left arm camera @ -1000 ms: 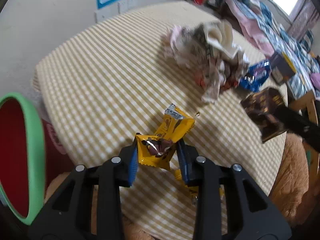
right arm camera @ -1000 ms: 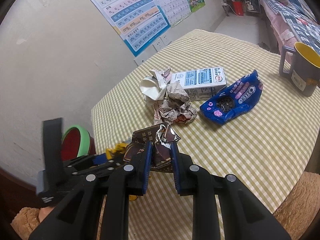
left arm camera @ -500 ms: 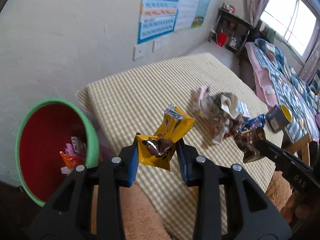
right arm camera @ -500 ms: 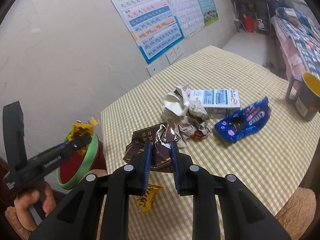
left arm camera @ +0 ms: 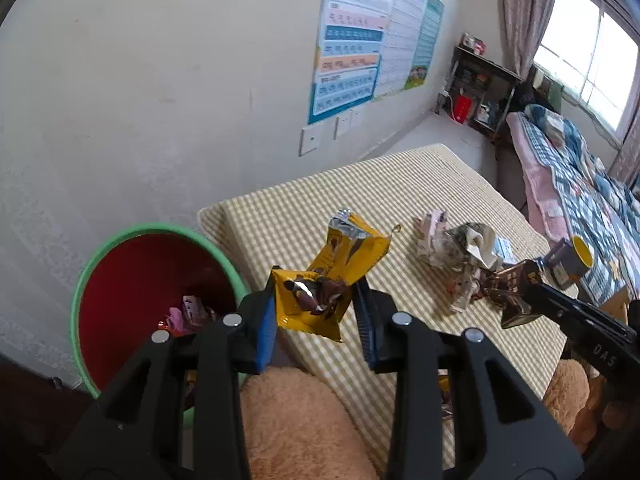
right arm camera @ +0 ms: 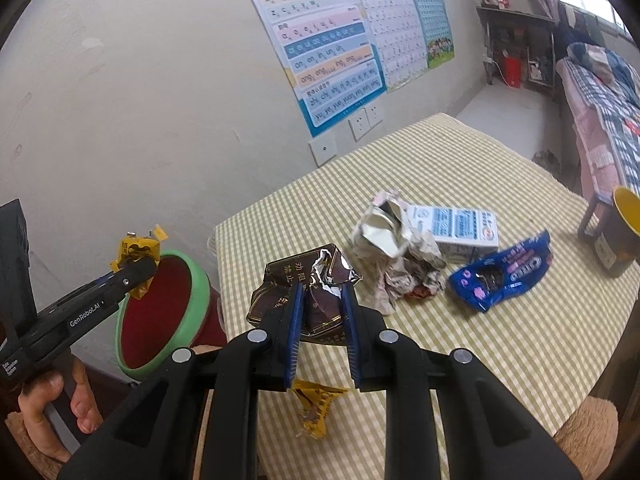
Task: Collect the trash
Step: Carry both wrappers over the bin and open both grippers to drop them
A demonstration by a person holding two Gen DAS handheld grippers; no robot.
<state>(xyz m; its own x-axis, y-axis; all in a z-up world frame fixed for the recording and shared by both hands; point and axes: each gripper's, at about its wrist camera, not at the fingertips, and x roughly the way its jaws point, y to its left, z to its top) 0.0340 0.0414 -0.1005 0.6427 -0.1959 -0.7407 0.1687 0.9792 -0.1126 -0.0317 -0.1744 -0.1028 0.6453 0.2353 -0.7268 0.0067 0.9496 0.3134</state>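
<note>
My left gripper (left arm camera: 316, 312) is shut on a yellow snack wrapper (left arm camera: 332, 276) and holds it in the air beside the green-rimmed red bin (left arm camera: 140, 280); it also shows in the right wrist view (right arm camera: 136, 264) over the bin's (right arm camera: 168, 312) rim. My right gripper (right arm camera: 320, 320) is shut on a crumpled brown foil wrapper (right arm camera: 304, 292) above the checked table (right arm camera: 500, 352). On the table lie crumpled paper (right arm camera: 396, 264), a white carton (right arm camera: 456, 228), a blue Oreo wrapper (right arm camera: 504, 276) and another yellow wrapper (right arm camera: 316, 404).
The bin holds several wrappers (left arm camera: 188, 316). A dark mug with yellow inside (right arm camera: 616, 236) stands at the table's right edge. A plush brown seat (left arm camera: 304, 428) lies below the table's near edge. The wall with posters (right arm camera: 340, 48) is behind.
My left gripper has swung left with the yellow wrapper, from over the table to beside the bin. My right gripper has lifted and pulled back a little with the brown wrapper.
</note>
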